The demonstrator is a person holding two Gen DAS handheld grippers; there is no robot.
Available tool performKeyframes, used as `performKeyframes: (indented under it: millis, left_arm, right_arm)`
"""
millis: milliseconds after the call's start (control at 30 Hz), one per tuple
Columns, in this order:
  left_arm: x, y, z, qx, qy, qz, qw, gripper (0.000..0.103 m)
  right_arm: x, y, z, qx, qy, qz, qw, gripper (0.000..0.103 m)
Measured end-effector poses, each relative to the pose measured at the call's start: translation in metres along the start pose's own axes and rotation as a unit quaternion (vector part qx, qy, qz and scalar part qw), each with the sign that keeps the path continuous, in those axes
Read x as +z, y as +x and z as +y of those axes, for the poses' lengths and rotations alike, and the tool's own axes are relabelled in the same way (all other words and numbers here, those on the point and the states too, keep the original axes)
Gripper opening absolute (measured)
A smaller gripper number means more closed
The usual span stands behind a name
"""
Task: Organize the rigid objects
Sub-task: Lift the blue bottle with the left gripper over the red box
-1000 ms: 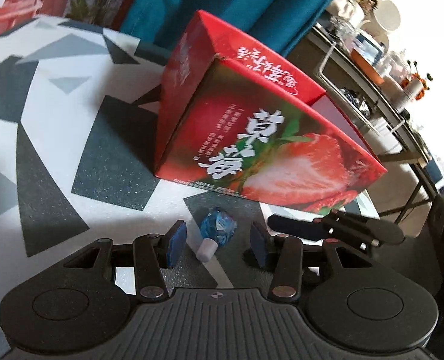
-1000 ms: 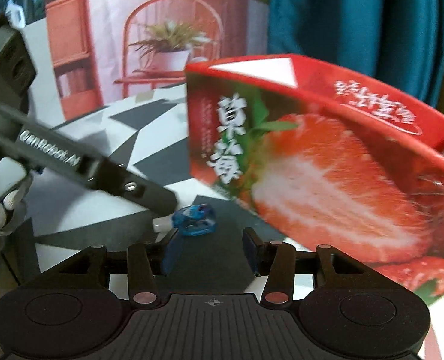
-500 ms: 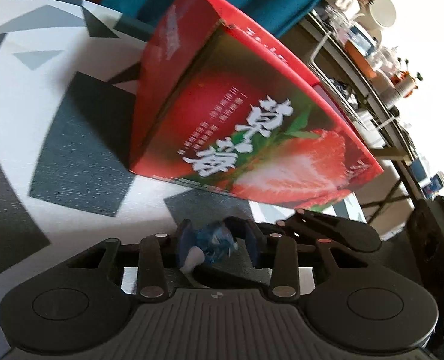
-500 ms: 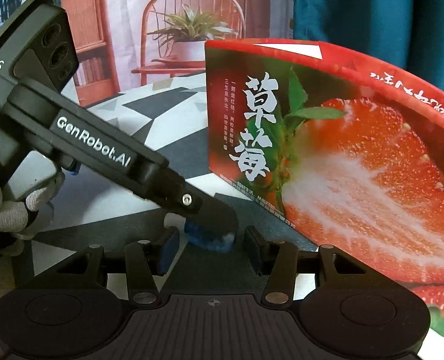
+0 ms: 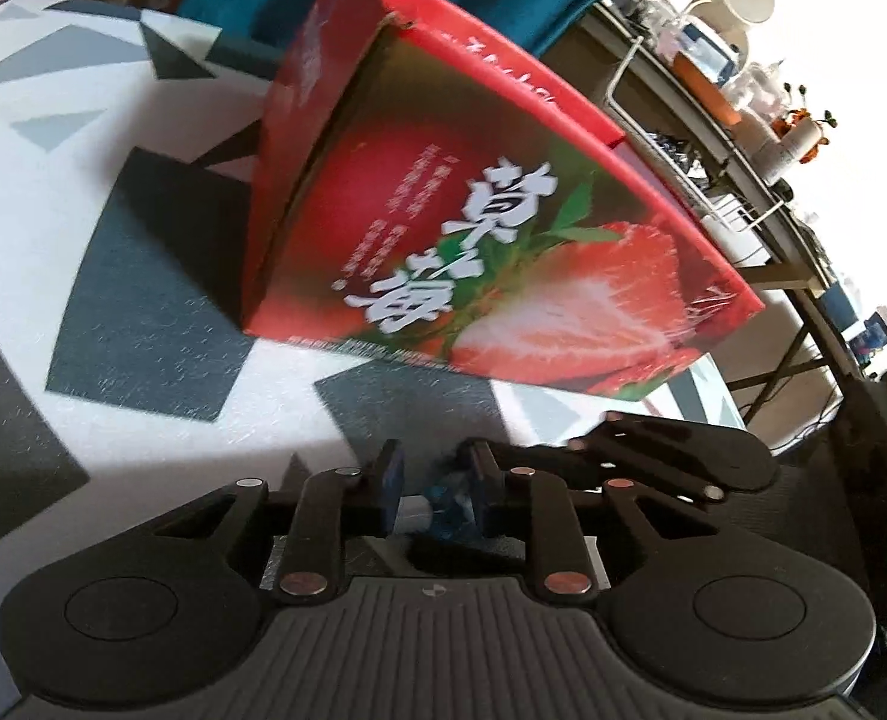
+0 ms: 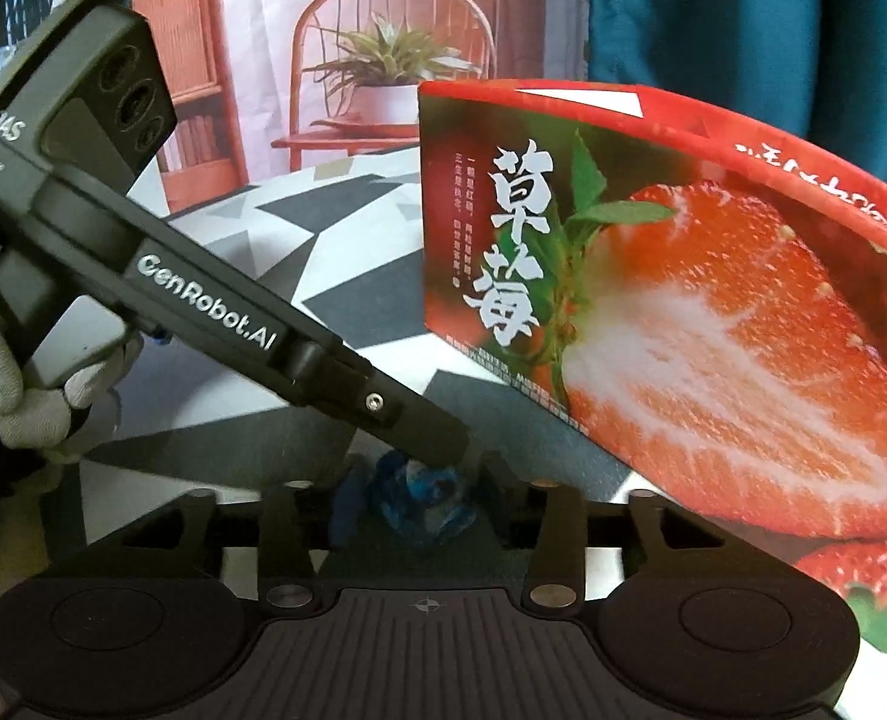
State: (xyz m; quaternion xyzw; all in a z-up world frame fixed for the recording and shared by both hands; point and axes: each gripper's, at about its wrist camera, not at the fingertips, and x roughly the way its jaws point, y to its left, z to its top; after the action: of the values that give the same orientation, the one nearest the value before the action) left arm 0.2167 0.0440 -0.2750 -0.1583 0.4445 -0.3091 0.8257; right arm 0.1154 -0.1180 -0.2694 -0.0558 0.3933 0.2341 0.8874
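- Standing upright toward the table's (image 5: 143,324) far edge: large red cardboard strawberry box (image 5: 491,228), unmoved since a second ago.
- Closing now around small blue translucent plastic clip with white tip (image 5: 437,510): left gripper (image 5: 434,495), earlier spread wide short of it; pickup looks near.
- Hanging half-open, empty, just beside the clip: right gripper (image 6: 416,495).

Your left gripper (image 5: 434,495) reaches down to the table (image 5: 143,312), its jaws closing with the small bottle (image 5: 437,510) lying between them. Your right gripper (image 6: 410,501) sits just beside it, flanking the same bottle. The strawberry box (image 5: 473,228) stands on the table behind both, a cluttered shelf (image 5: 737,108) beyond to the right.
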Motion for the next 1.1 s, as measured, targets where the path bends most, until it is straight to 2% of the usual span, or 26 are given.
performKeyframes:
  millis: [133,200,267,333,567,767,867,1000,1100]
  left_arm:
    - [-0.001,-0.001,-0.002,0.008,0.005,-0.004,1.0000,0.025]
    - [-0.001,-0.002,-0.003,0.014,0.009,-0.005,0.9999,0.026]
    - [-0.002,-0.004,-0.004,0.019,0.009,-0.007,0.9998,0.031]
    - [-0.003,-0.007,-0.003,0.020,0.004,-0.010,0.9997,0.041]
    - [-0.009,-0.006,-0.009,0.026,0.008,-0.017,0.9995,0.044]
    - [-0.008,-0.013,-0.002,0.034,-0.018,-0.021,0.9990,0.044]
    - [-0.009,-0.014,0.002,0.026,-0.028,-0.021,0.9990,0.044]
    - [-0.010,-0.010,-0.004,0.029,-0.009,-0.018,0.9994,0.045]
    - [-0.009,-0.010,-0.005,0.027,-0.015,-0.018,0.9994,0.045]
  right_arm:
    - [-0.008,-0.009,-0.002,-0.012,0.011,0.003,1.000,0.044]
    - [-0.010,-0.012,-0.004,-0.012,0.017,0.003,1.000,0.040]
    - [-0.011,-0.014,-0.003,-0.012,0.017,0.003,1.000,0.034]
    - [-0.010,-0.014,-0.002,-0.015,0.015,0.003,1.000,0.034]
    - [-0.006,-0.008,0.000,-0.018,0.029,-0.003,0.999,0.034]
    - [-0.008,-0.005,0.002,-0.021,0.028,-0.011,0.999,0.034]
    - [-0.009,-0.005,0.001,-0.020,0.033,-0.013,0.999,0.034]
    - [-0.007,-0.004,0.001,-0.025,0.038,-0.015,0.999,0.034]
    - [-0.006,-0.006,0.000,-0.026,0.040,-0.019,0.999,0.034]
